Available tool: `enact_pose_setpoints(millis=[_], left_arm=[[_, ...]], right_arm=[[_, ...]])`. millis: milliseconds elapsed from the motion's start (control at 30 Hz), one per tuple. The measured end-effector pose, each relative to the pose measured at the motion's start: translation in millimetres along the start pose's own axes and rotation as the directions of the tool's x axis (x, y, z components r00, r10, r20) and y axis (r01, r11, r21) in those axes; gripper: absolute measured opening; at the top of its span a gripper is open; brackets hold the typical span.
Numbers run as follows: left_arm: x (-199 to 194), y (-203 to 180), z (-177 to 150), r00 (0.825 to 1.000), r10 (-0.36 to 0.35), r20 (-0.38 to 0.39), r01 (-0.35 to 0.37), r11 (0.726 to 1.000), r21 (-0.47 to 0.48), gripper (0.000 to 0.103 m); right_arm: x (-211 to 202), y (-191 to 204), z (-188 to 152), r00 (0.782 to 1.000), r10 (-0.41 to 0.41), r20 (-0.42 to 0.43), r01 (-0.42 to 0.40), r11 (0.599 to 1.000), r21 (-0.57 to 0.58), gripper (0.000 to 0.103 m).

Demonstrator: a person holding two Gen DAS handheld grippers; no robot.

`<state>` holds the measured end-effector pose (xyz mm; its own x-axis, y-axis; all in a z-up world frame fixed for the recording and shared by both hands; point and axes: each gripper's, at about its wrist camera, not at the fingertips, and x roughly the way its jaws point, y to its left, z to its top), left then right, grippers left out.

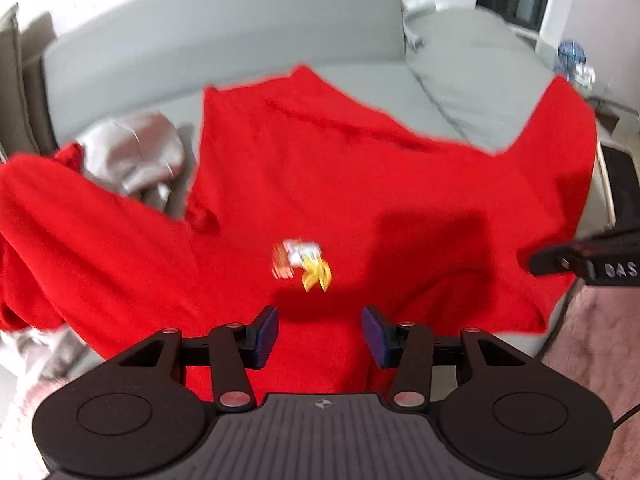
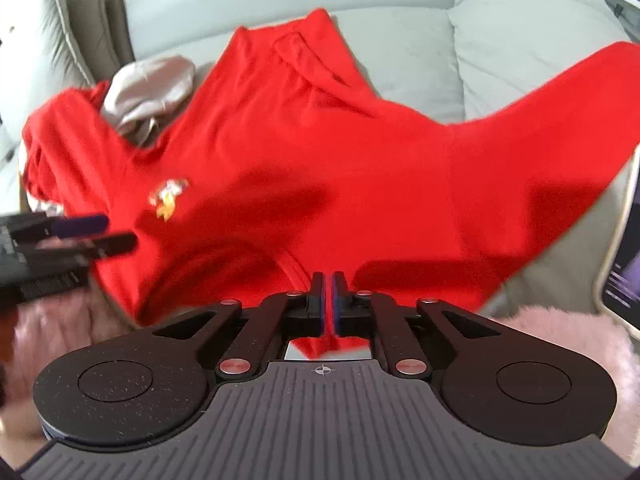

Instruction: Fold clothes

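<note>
A red shirt with a small yellow and white logo lies spread on the grey sofa, sleeves out to either side. My left gripper hangs open just above the shirt's near edge, with nothing between its blue pads. In the right wrist view the shirt fills the middle. My right gripper is shut on the shirt's near edge, and red cloth bunches behind its pads. The left gripper shows at the left edge there. The right gripper's tip reaches in from the right of the left wrist view.
A crumpled grey garment lies beside the shirt's left sleeve on the sofa seat. A pink fluffy rug covers the floor in front of the sofa. A lit screen leans at the right edge. Sofa cushions rise behind.
</note>
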<state>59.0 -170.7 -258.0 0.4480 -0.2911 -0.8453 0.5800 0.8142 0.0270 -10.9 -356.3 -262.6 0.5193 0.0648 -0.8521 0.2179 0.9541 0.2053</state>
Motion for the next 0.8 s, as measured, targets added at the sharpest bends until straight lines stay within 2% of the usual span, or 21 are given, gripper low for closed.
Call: enact_pose_setpoints(millis=[67, 100, 233, 333, 367, 467, 600, 733, 800], left_arm=[[15.2, 1.0, -8.5, 0.996, -0.008, -0.091, 0.007, 1.0, -0.015, 0.047], [15.3, 2.0, -8.9, 0.995, -0.009, -0.097, 0.007, 1.0, -0.018, 0.047], [18.0, 7.9, -11.8, 0.985, -0.009, -0.172, 0.001, 0.999, -0.046, 0.048], [12.6, 10.9, -16.4, 0.979, -0.004, -0.204, -0.01, 0.997, -0.07, 0.047], [8.3, 11.8, -17.8, 0.979, -0.004, -0.202, -0.013, 0.997, -0.081, 0.047], [-14.0, 14.8, -16.4, 0.994, -0.028, -0.105, 0.018, 0.995, -0.1, 0.048], [-31.2, 15.8, 4.6, 1.0, -0.015, 0.015, 0.016, 0.997, -0.073, 0.048], [-39.5, 24.0, 54.2, 0.992, -0.002, 0.125, 0.013, 0.996, -0.087, 0.05], [-39.7, 29.6, 80.8, 0.986, 0.001, 0.169, 0.017, 0.994, -0.104, 0.054]], right_arm=[[12.9, 3.6, -4.5, 0.999, -0.018, -0.045, 0.018, 1.0, -0.007, 0.014], [22.9, 5.2, -8.8, 0.996, -0.031, -0.082, 0.03, 1.0, -0.01, 0.015], [22.4, 10.7, -15.8, 0.991, -0.051, -0.125, 0.048, 0.998, -0.026, 0.016], [20.4, 4.7, -19.8, 0.978, -0.04, -0.205, 0.046, 0.999, 0.027, 0.018], [15.5, 3.4, -21.0, 0.98, -0.028, -0.197, 0.036, 0.999, 0.039, 0.018], [-3.5, 0.7, -22.3, 0.988, 0.003, -0.152, 0.006, 0.998, 0.057, 0.018], [-21.2, 7.0, -13.0, 0.997, 0.0, -0.082, 0.001, 1.0, 0.016, 0.02], [-35.1, 15.7, 25.8, 1.0, 0.007, 0.007, -0.007, 0.999, -0.045, 0.022], [-41.8, 26.3, 60.5, 0.997, 0.008, 0.081, 0.001, 0.994, -0.112, 0.023]])
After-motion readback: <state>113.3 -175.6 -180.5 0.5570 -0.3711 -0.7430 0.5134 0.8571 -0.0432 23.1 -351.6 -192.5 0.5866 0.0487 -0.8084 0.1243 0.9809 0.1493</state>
